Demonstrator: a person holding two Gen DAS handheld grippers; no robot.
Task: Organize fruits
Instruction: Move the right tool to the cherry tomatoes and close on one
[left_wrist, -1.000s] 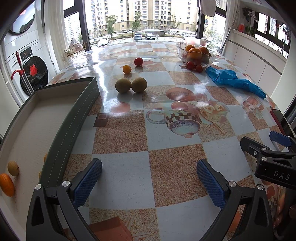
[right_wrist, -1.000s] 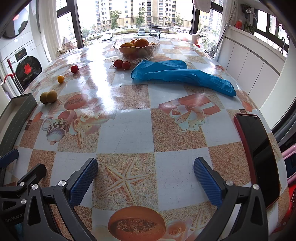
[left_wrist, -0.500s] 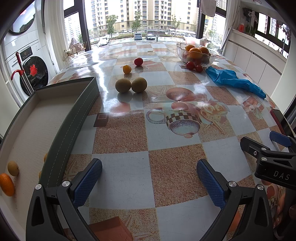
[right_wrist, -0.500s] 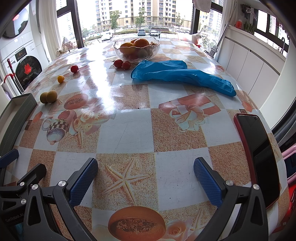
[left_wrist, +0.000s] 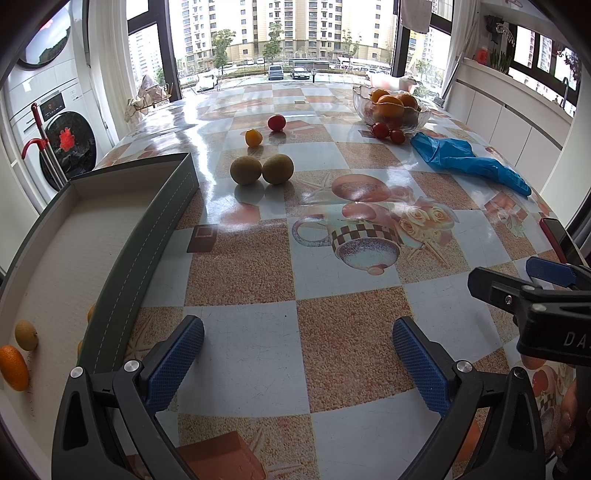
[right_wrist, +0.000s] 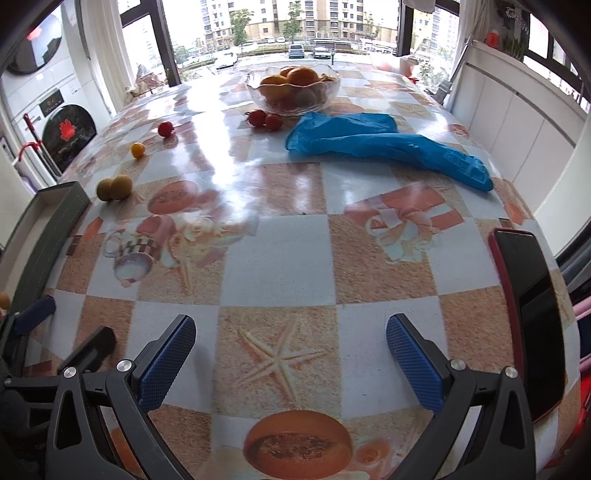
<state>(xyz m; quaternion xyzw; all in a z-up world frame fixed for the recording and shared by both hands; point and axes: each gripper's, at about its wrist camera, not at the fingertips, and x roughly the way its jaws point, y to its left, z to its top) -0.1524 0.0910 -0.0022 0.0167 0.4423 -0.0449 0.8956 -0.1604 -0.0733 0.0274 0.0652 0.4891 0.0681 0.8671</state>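
Observation:
Two yellow-green round fruits (left_wrist: 261, 169) lie side by side mid-table, with a small yellow fruit (left_wrist: 253, 137) and a red tomato (left_wrist: 276, 122) beyond them. Two cherry tomatoes (left_wrist: 387, 131) sit before a glass bowl (left_wrist: 391, 107) of oranges. A grey tray (left_wrist: 144, 236) at the left holds an orange fruit (left_wrist: 13, 367) and a yellowish one (left_wrist: 26, 335). My left gripper (left_wrist: 298, 360) is open over bare tablecloth beside the tray. My right gripper (right_wrist: 291, 360) is open too, low over the near table edge; the same fruits (right_wrist: 114, 187) show far left.
A crumpled blue glove (right_wrist: 384, 142) lies right of the bowl. A dark phone in a red case (right_wrist: 528, 314) rests at the right table edge. A washing machine (left_wrist: 62, 144) stands beyond the table's left side.
The right wrist view has advanced and lifted a little toward the bowl, with slight blur. The left gripper and all fruits have stayed put.

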